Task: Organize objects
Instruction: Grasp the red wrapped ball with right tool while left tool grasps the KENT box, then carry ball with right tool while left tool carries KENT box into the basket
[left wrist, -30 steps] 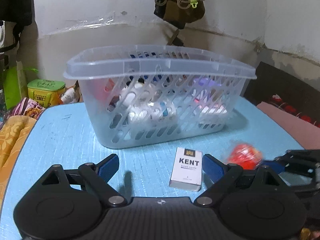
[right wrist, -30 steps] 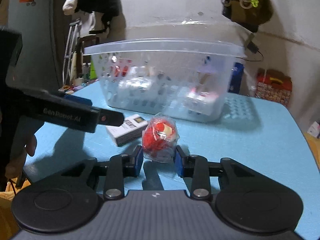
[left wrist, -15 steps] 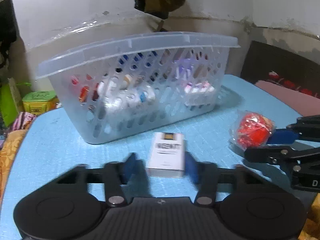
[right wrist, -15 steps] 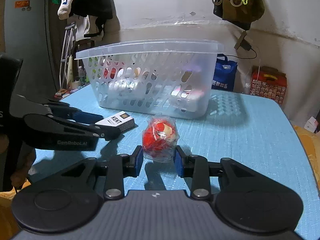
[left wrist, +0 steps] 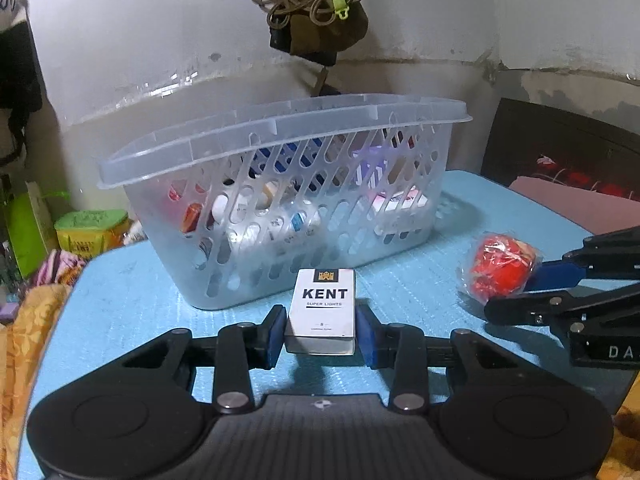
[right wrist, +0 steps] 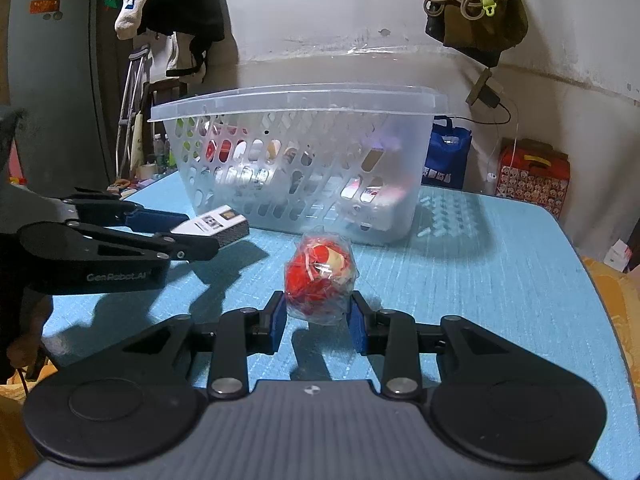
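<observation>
My left gripper [left wrist: 322, 334] is shut on a white KENT cigarette pack [left wrist: 323, 310] and holds it just in front of the clear plastic basket [left wrist: 280, 140]. The pack also shows in the right wrist view [right wrist: 218, 226]. My right gripper [right wrist: 318, 324] is shut on a red wrapped ball in clear plastic [right wrist: 320, 276], a little above the blue table [right wrist: 500, 280]. The ball shows at the right of the left wrist view [left wrist: 500, 268]. The basket [right wrist: 296, 100] holds several small items.
A green tin [left wrist: 90, 232] and patterned cloth [left wrist: 24, 320] lie at the table's left edge. A blue bag [right wrist: 446, 156] and a red box [right wrist: 532, 176] stand beyond the far right edge. A knotted cord and bag [left wrist: 312, 4] hang on the wall.
My left gripper moved in over the KENT pack and closed on it, then lifted it off the table. My right gripper kept its hold on the red ball and rose slightly.
</observation>
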`<action>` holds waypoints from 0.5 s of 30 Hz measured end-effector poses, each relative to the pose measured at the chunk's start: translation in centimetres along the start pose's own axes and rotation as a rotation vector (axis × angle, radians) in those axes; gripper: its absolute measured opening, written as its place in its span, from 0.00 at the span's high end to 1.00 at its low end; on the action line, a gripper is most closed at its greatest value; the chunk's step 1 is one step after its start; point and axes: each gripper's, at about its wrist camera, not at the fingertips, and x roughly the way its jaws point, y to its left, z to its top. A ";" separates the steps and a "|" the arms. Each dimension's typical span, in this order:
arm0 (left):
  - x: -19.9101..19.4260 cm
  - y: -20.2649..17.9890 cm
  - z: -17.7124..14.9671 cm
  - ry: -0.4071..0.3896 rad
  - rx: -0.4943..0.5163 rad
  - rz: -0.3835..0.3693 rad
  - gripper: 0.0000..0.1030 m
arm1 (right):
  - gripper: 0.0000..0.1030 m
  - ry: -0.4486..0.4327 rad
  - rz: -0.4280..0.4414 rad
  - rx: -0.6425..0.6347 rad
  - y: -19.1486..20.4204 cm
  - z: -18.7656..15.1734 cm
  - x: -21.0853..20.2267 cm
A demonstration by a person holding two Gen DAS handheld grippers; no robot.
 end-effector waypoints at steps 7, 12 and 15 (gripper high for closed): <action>-1.4 -0.5 0.1 -0.047 0.025 -0.007 0.60 | 0.65 -0.026 -0.001 -0.019 0.7 0.5 -0.7; -2.2 -1.2 0.6 -0.086 0.041 -0.006 0.60 | 0.65 -0.044 0.003 -0.021 1.0 0.9 -1.3; -2.6 -1.3 0.8 -0.104 0.039 -0.004 0.60 | 0.65 -0.053 0.004 -0.017 1.1 1.2 -1.6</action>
